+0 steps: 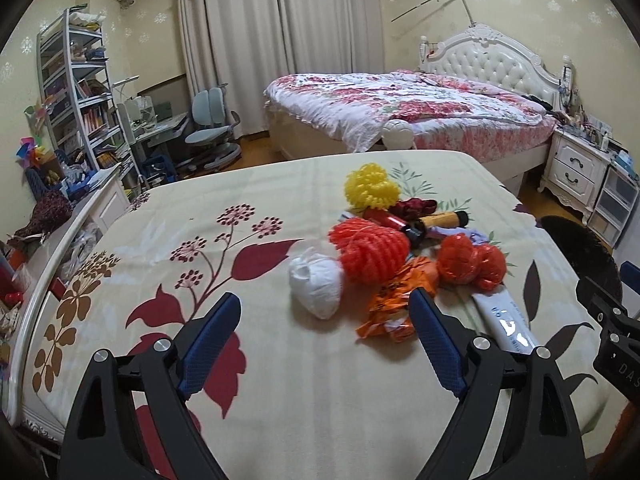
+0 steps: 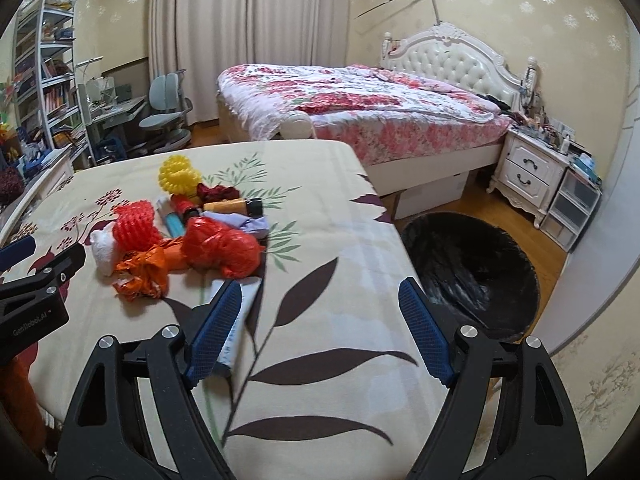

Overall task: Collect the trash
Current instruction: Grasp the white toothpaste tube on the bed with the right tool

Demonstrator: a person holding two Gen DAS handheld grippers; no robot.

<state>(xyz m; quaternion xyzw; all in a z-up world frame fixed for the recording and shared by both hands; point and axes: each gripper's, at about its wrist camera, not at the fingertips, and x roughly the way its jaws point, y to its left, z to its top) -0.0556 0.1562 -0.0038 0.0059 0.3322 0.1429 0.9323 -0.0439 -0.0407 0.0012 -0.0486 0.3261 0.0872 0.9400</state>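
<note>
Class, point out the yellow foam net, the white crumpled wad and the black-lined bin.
yellow foam net (image 1: 370,186), left wrist view, centre of its mesh
white crumpled wad (image 1: 318,286), left wrist view, its middle
black-lined bin (image 2: 472,276), right wrist view, inner liner

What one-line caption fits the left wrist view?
Open left gripper hovers over a floral-covered table, facing a white crumpled wad beside the trash pile.

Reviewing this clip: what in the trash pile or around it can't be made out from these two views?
- White tube: right wrist view, its near part sits behind the right gripper's left finger; label unreadable.
- Black bin: left wrist view, cut by the right gripper body; contents too dark in both views.
- Blue item: mostly buried under the red foam net; unidentifiable.
- Left gripper: open, holding nothing; its body is cropped in the right view.
</note>
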